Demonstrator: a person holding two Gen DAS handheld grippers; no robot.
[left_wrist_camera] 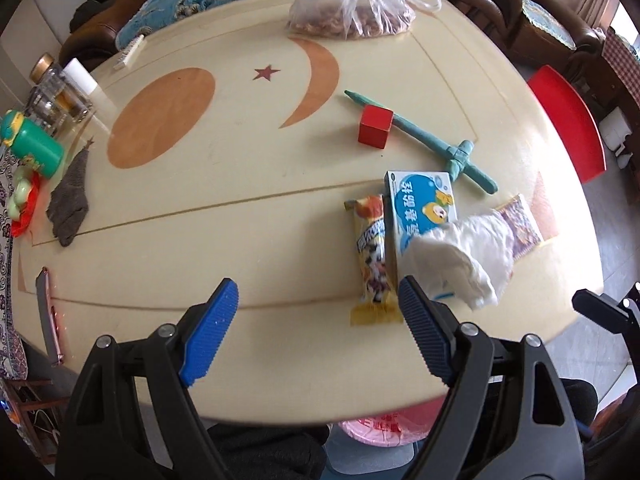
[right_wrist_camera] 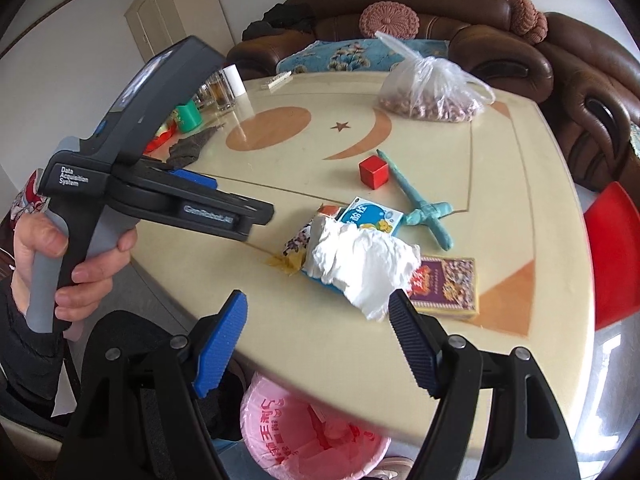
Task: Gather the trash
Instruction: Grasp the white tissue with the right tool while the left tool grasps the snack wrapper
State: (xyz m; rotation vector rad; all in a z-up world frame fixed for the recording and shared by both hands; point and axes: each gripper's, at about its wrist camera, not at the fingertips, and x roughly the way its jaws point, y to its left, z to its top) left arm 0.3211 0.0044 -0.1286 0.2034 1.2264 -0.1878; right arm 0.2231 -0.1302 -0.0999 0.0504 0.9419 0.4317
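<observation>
A crumpled white tissue [left_wrist_camera: 464, 264] [right_wrist_camera: 360, 264] lies on top of a blue-and-white carton [left_wrist_camera: 424, 208] [right_wrist_camera: 372, 216] near the front edge of the cream table [left_wrist_camera: 260, 240]. A yellow snack wrapper [left_wrist_camera: 372, 256] [right_wrist_camera: 296, 248] lies to the left of the carton, and a purple snack packet [left_wrist_camera: 520, 224] [right_wrist_camera: 448, 284] to its right. My left gripper [left_wrist_camera: 318, 320] hovers open just left of the wrapper, with nothing between its fingers. My right gripper [right_wrist_camera: 318, 336] stands open in front of the tissue, holding nothing. A hand [right_wrist_camera: 80, 264] carries the left gripper [right_wrist_camera: 248, 208].
A pink-lined bin [right_wrist_camera: 312, 432] [left_wrist_camera: 384, 428] stands under the table's front edge. Behind the trash are a red cube [left_wrist_camera: 374, 126], a teal toy sword [left_wrist_camera: 424, 140] and a bag of nuts [left_wrist_camera: 352, 8]. A grey cloth [left_wrist_camera: 70, 200], green bottle [left_wrist_camera: 36, 144] and phone [left_wrist_camera: 48, 316] lie left. A red chair [left_wrist_camera: 572, 120] stands right.
</observation>
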